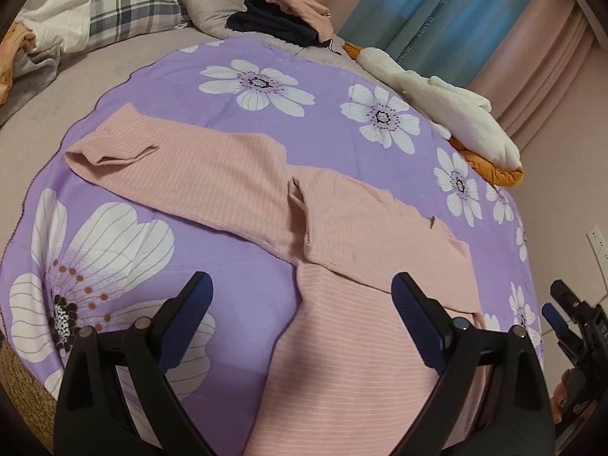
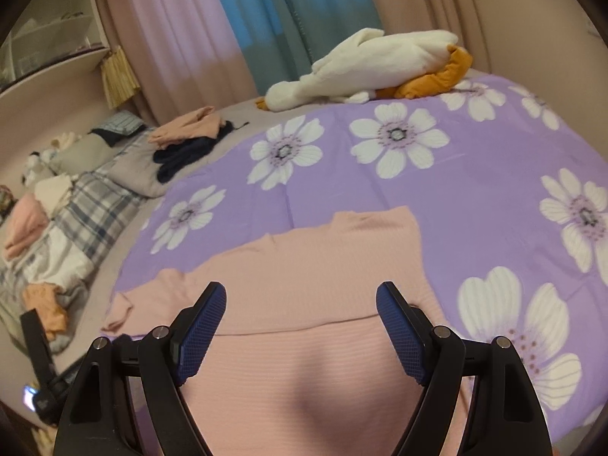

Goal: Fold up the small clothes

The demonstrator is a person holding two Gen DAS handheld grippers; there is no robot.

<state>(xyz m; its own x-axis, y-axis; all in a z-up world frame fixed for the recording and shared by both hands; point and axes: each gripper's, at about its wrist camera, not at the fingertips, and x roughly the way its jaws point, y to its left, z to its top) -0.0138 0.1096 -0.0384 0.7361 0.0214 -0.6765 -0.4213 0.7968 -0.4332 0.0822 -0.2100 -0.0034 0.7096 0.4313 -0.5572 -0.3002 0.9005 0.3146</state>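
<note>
A pink ribbed long-sleeved top (image 1: 342, 334) lies on the purple flowered sheet (image 1: 228, 68). One sleeve (image 1: 182, 167) stretches out to the far left with its cuff folded over. The other sleeve (image 1: 372, 235) is folded across the body. My left gripper (image 1: 302, 285) is open and empty above the top's near part. My right gripper (image 2: 302, 296) is open and empty above the same top (image 2: 304, 266). It also shows at the right edge of the left wrist view (image 1: 570, 319).
A white and orange plush goose (image 1: 444, 110) lies at the sheet's far right edge. A pile of pink and dark clothes (image 1: 288, 15) sits at the back. Plaid pillows (image 1: 125, 0) and loose clothes (image 2: 26, 228) lie to the left. Curtains (image 2: 266, 19) hang behind the bed.
</note>
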